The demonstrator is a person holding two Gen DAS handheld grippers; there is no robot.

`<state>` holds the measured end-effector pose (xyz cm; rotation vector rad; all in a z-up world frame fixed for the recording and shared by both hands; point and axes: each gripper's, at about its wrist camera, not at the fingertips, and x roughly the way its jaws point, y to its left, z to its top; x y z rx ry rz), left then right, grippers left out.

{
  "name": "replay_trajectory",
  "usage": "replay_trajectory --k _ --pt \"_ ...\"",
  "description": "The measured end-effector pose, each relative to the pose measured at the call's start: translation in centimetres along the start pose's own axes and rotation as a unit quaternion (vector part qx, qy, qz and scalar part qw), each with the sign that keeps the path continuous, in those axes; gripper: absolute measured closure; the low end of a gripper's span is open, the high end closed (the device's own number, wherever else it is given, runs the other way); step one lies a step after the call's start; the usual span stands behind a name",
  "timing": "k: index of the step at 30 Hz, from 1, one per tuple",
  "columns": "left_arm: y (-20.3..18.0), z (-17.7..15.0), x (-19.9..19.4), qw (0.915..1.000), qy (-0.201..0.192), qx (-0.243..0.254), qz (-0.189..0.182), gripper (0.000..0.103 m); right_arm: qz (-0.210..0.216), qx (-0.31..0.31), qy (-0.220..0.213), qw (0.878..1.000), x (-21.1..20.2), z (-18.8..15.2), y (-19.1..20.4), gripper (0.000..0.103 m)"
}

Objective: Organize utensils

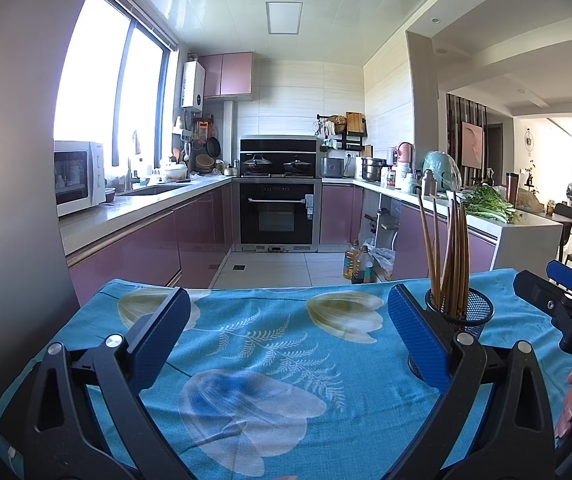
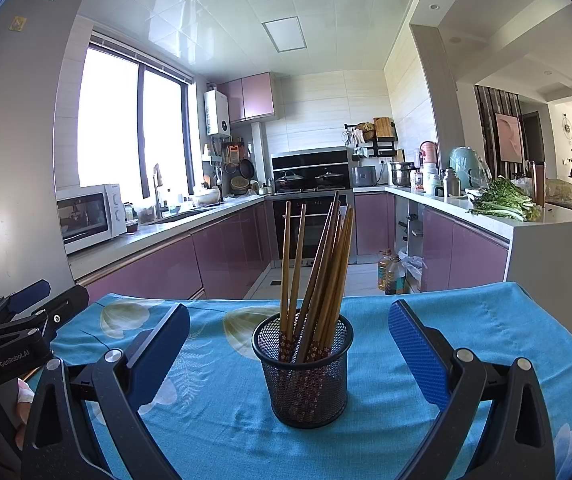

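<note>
Chopsticks [image 2: 318, 264] stand together in a black mesh cup [image 2: 304, 376] on the blue flowery cloth [image 2: 226, 420]. From the right camera the cup sits at 12 o'clock, between the wide-apart fingers of the right gripper [image 2: 289, 344], which holds nothing. The left gripper [image 1: 288, 332] is spread wide too and holds nothing, with the cup at its 2 o'clock, just behind its right finger

From my right wrist feed I read "GenRobot.AI" in white on the black body of the left gripper [image 2: 30, 300], off to my left. On the left feed, the right gripper [image 1: 566, 284] shows only "DAS", cut off.
</note>
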<state>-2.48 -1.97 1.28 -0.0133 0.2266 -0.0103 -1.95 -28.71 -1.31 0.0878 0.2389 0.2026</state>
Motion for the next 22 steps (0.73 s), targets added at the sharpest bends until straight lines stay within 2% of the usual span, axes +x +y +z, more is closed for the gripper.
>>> replay_trajectory --k 12,17,20,22 --pt "0.0 0.2 -0.2 0.9999 -0.010 0.000 0.005 0.006 0.000 0.002 0.001 1.000 0.0 0.0 0.0 0.007" --pt "0.0 -0.1 0.5 0.9999 0.009 -0.003 0.007 0.006 -0.007 0.002 0.008 1.000 0.2 0.0 -0.5 0.007" --pt "0.2 -0.6 1.3 0.9995 0.030 -0.002 0.006 0.006 -0.021 -0.002 0.031 0.999 0.8 -0.4 -2.0 0.007" --pt "0.5 -1.1 2.0 0.9989 0.046 -0.001 0.010 0.006 -0.038 0.004 0.063 0.997 1.7 -0.9 -3.9 0.007"
